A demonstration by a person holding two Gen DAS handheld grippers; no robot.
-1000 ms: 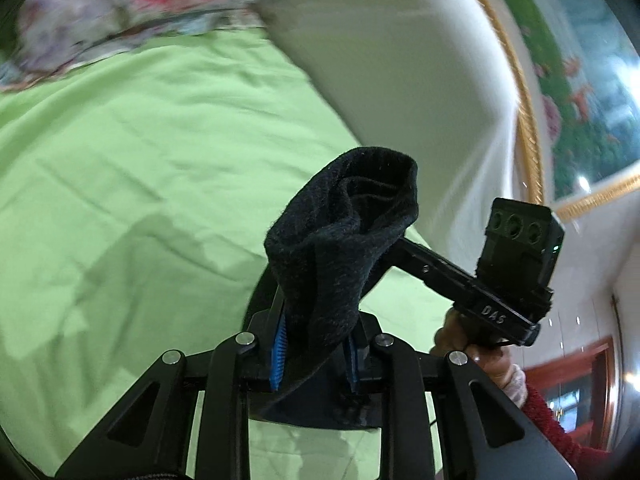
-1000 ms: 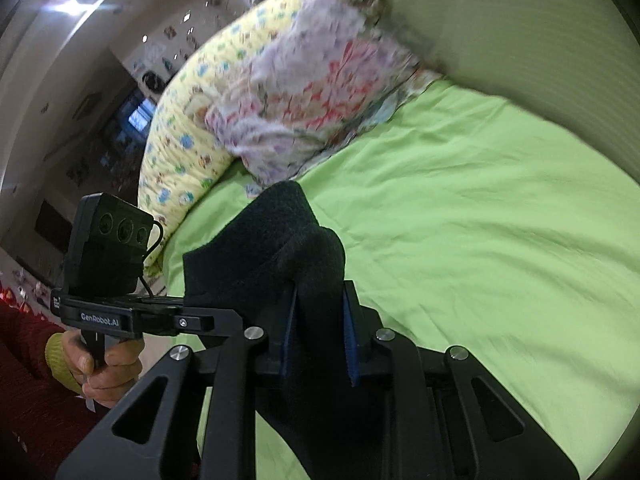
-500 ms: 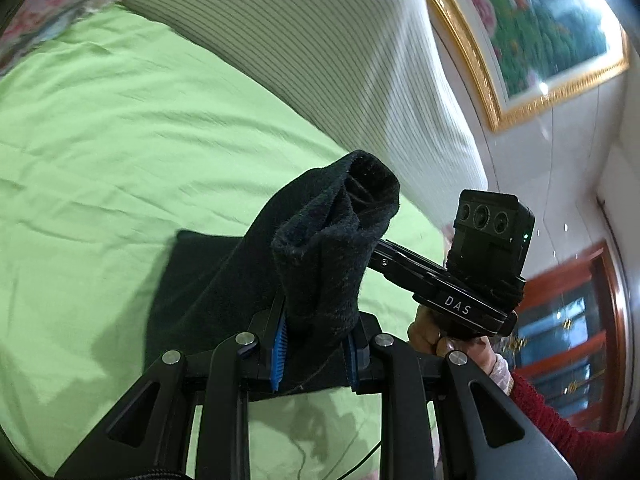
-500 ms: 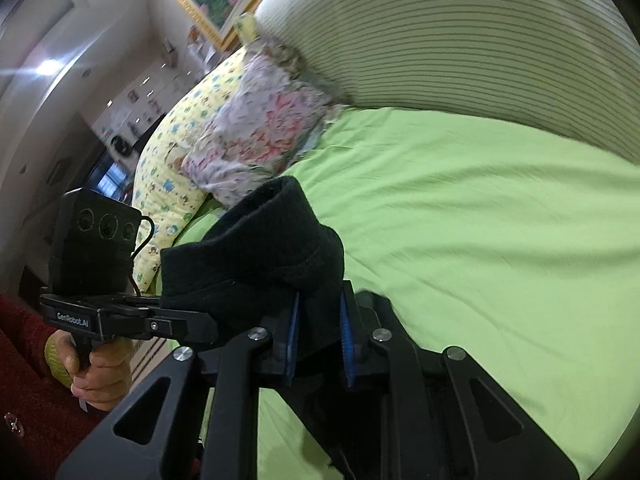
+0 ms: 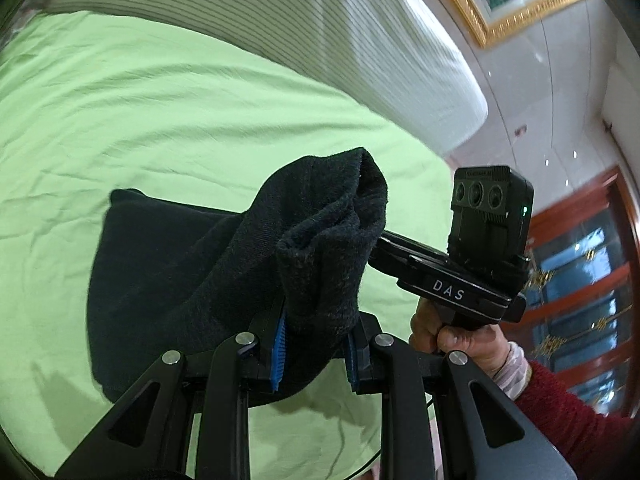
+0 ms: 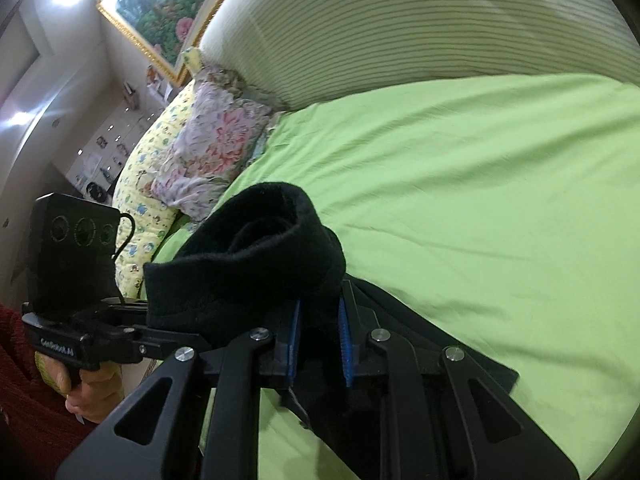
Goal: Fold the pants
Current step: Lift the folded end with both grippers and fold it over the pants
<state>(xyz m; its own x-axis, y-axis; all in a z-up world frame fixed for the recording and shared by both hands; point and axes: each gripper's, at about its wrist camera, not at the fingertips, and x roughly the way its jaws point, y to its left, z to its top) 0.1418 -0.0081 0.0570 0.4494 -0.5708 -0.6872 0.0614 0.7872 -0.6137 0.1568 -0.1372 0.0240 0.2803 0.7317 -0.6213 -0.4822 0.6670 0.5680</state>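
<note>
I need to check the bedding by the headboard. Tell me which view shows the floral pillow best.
The right wrist view: the floral pillow lies in full sight against the yellow patterned pillow, beside the striped headboard. The left wrist view shows none of it.

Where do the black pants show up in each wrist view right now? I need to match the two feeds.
Left wrist: the black pants sit centre frame, bunched between the left gripper fingers, the rest spreading left over the sheet.
Right wrist: pants centre-left, clamped in the right gripper, trailing lower right.
Shared landmark: the striped headboard above the green sheet.
</note>
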